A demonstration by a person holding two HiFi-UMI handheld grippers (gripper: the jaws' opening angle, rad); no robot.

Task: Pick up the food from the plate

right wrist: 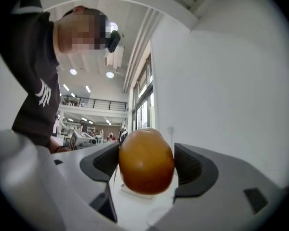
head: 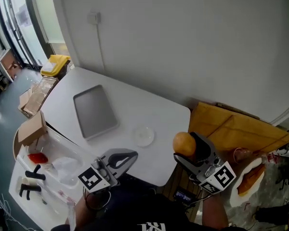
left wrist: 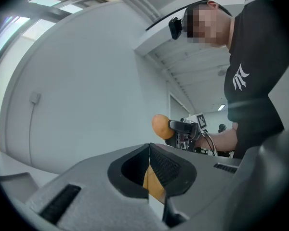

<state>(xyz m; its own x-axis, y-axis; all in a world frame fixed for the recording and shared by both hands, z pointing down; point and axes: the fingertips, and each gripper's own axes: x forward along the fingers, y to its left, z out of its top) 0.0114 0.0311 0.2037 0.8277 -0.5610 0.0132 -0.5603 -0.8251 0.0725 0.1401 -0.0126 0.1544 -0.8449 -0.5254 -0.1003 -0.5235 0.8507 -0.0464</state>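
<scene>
A round orange-brown piece of food (head: 184, 143) (right wrist: 146, 160) is held in the air off the table's right front corner, and my right gripper (head: 188, 148) (right wrist: 147, 163) is shut on it. A small clear plate (head: 144, 136) sits empty on the white table (head: 154, 107), to the left of that gripper. My left gripper (head: 129, 158) (left wrist: 150, 150) hovers at the table's front edge with its jaws shut and nothing between them. The left gripper view also shows the food (left wrist: 160, 126) in the right gripper (left wrist: 182, 127).
A grey tray (head: 95, 110) lies on the table's left half. A white bin (head: 19, 186) with small items and a cardboard box (head: 32, 128) stand at the left. Yellow cardboard sheets (head: 236, 129) and a white plate (head: 235, 198) with orange food lie at the right.
</scene>
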